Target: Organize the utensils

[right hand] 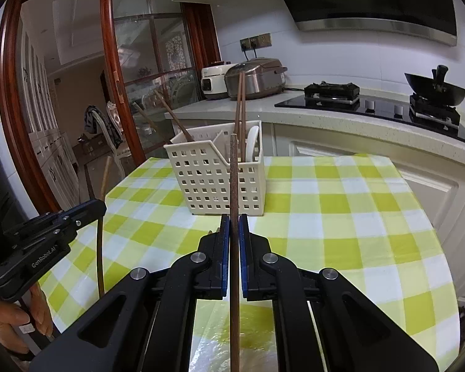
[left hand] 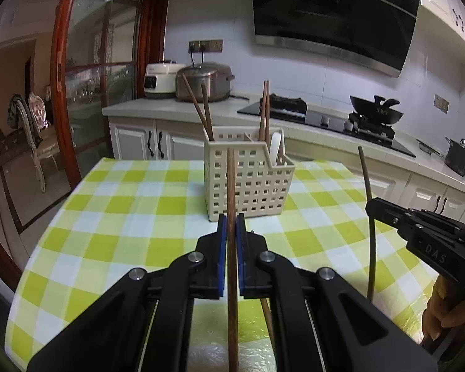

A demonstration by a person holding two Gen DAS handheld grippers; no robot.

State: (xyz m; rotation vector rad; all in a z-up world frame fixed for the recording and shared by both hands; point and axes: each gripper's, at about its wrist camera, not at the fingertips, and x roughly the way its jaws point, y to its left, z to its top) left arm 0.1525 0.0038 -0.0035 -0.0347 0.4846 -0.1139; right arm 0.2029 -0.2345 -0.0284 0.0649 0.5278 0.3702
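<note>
A cream slotted utensil basket stands on the green-checked table; it also shows in the right wrist view. It holds several brown chopsticks and a white spoon. My left gripper is shut on a brown chopstick, held upright in front of the basket. My right gripper is shut on another brown chopstick, also upright near the basket. Each gripper shows in the other's view, the right and the left, each with its chopstick.
Behind the table runs a kitchen counter with two rice cookers, a hob and a wok. A glass door with a red wooden frame stands at the left. The table edge falls off at the right.
</note>
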